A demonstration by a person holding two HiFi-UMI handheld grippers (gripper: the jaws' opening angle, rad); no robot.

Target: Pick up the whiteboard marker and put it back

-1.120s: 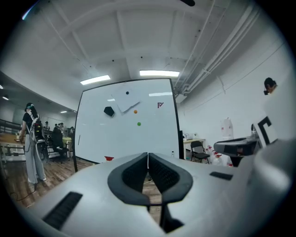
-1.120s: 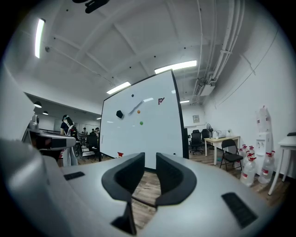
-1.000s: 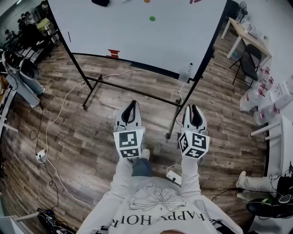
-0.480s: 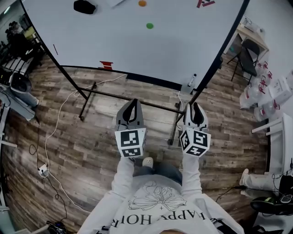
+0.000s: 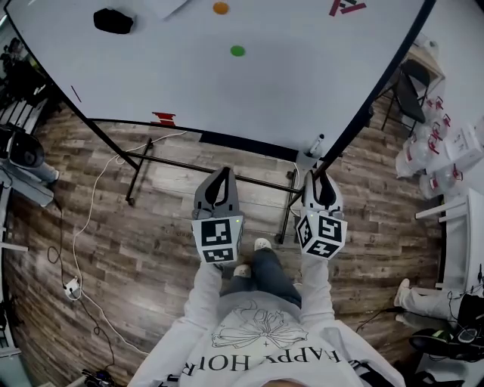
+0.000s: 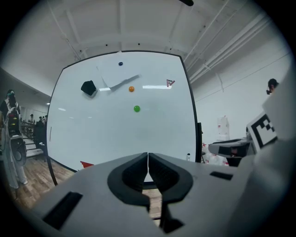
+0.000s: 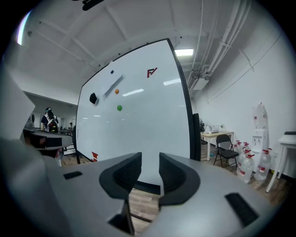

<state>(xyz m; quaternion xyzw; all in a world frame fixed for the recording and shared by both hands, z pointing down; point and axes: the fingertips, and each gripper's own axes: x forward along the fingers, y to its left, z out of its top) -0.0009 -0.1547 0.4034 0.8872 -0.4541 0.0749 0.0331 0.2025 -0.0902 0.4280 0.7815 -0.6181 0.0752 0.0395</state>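
Observation:
The whiteboard marker (image 5: 316,142) stands upright with a dark cap on the small tray at the lower right corner of the whiteboard (image 5: 227,83). In the left gripper view the marker (image 6: 188,156) shows small beside the board's right post. My right gripper (image 5: 321,180) is a short way in front of it, apart from it. Its jaws have just been opening and stand open with nothing between them (image 7: 151,162). My left gripper (image 5: 221,172) hovers level to its left, shut and empty (image 6: 148,159).
The board carries a black eraser (image 5: 113,20), an orange magnet (image 5: 220,8), a green magnet (image 5: 237,51) and a red piece (image 5: 163,119) at its lower edge. Its black stand leg (image 5: 283,219) reaches toward my feet. A cable (image 5: 83,227) lies left; water bottles (image 5: 446,143) stand right.
The person has stepped toward the whiteboard, which fills more of the head view. Both grippers have moved forward together, and the marker's tray now lies just beyond the right gripper.

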